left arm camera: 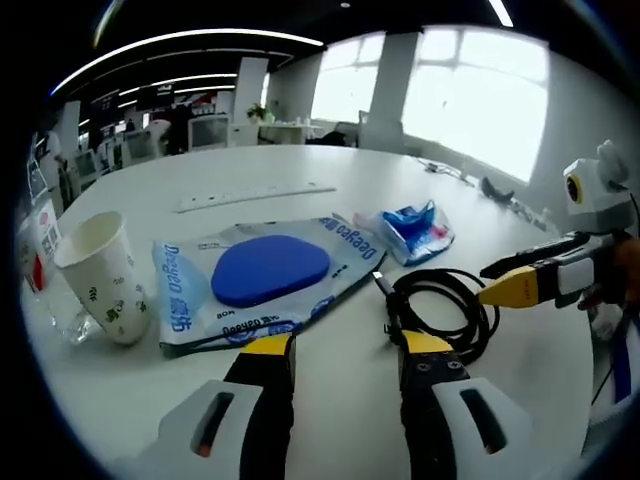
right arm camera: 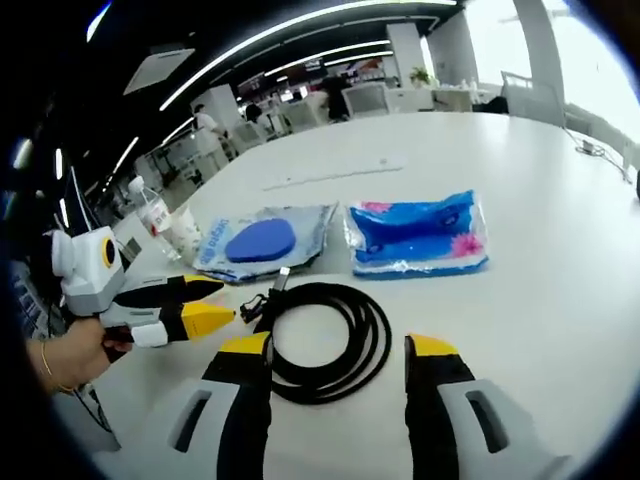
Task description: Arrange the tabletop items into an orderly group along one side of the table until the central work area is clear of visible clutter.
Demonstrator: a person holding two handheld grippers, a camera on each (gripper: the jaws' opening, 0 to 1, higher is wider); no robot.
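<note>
Gathering the clutter looks barely begun — both tongs stand wide and hold nothing. The left gripper (left arm camera: 340,355) hovers near the coiled black cable (right arm camera: 325,340), and the right gripper (right arm camera: 335,350) straddles that coil's near edge. The blue pad in its clear bag (left arm camera: 262,275), the blue tissue pack (right arm camera: 418,237) and the paper cup (left arm camera: 103,275) lie mid-table. Snagging one loop could unravel the coil, I judge — or dragging it could tip the cup. The round white table (right arm camera: 520,150) sits in a bright open office.
</note>
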